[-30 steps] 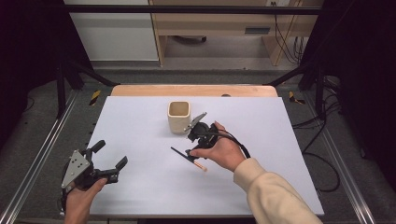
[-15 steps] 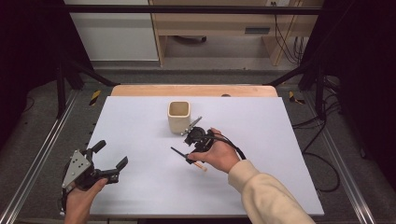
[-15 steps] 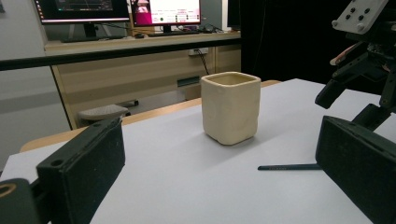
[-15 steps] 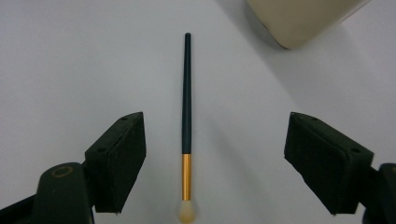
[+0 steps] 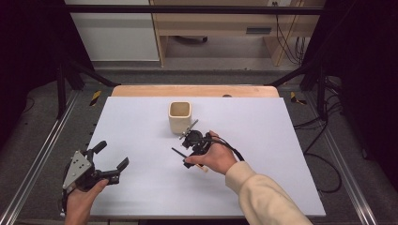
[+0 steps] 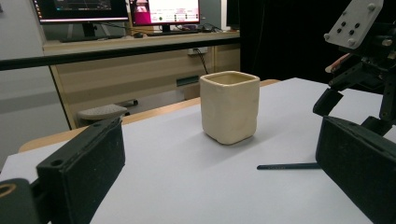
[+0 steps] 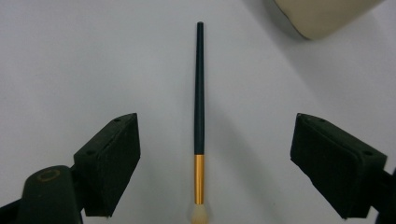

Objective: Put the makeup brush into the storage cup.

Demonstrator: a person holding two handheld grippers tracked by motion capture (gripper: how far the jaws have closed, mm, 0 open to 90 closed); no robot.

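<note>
A thin brush (image 7: 199,93) with a dark handle, gold ferrule and pale bristles lies flat on the white table (image 5: 281,140). My right gripper (image 7: 217,126) hangs just over it, pointing down. Its jaws have just been opening and stand wide on either side of the handle without touching it. In the high view that gripper (image 5: 188,150) covers most of the brush (image 5: 176,151). A cream square cup (image 5: 179,116) stands upright just beyond. My left gripper (image 5: 111,154) rests open at the near left, aimed at the cup (image 6: 229,106).
The table's far edge is a wooden strip (image 5: 197,90). Metal rails (image 5: 42,159) run along both sides. A black cable (image 5: 234,151) trails from the right gripper over the hand. A desk with monitors (image 6: 163,11) stands behind the table.
The right hand has sunk toward the table and shifted a little left and nearer, over the brush. The left hand and the cup have stayed put.
</note>
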